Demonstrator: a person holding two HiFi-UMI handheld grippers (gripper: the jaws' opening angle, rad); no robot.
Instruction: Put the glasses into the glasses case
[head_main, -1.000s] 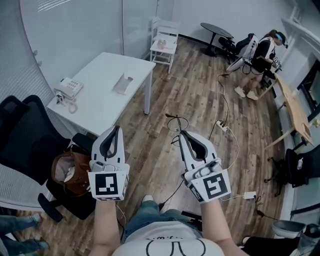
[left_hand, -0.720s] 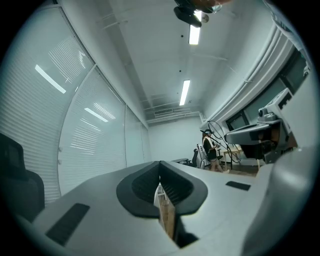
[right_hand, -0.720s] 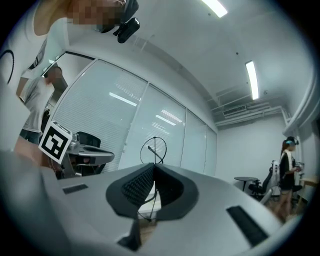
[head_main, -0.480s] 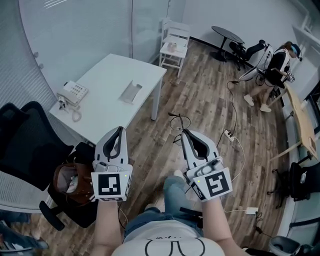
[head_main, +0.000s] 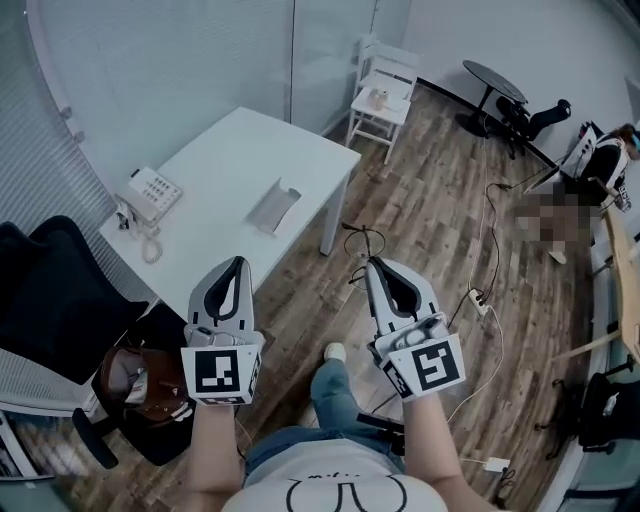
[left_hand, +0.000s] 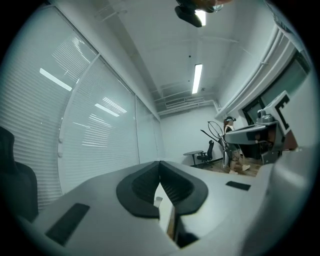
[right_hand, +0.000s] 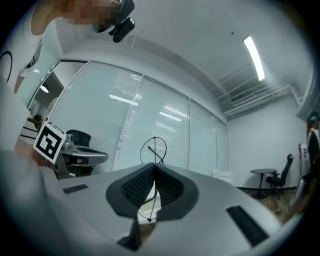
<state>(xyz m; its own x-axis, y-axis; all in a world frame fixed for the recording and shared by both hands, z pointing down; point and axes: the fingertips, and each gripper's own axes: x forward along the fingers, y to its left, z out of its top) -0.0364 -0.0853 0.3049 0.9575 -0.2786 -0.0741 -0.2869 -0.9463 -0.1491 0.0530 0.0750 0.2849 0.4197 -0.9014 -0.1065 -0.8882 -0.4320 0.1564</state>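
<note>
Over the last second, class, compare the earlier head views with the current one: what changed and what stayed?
The person has stepped toward the white table, so it and the glasses case on it lie nearer both grippers in the head view. Nothing was gripped or released. Unchanged: the right gripper stays shut on the glasses, the left gripper stays shut and empty, both held out in front.

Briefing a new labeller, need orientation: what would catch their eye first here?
Two hand-held grippers fill the head view's foreground: the left hand-held gripper, jaws together with nothing between them, and the right hand-held gripper, shut on thin wire glasses. Ahead stands a white table bearing an open glasses case and a telephone.
</note>
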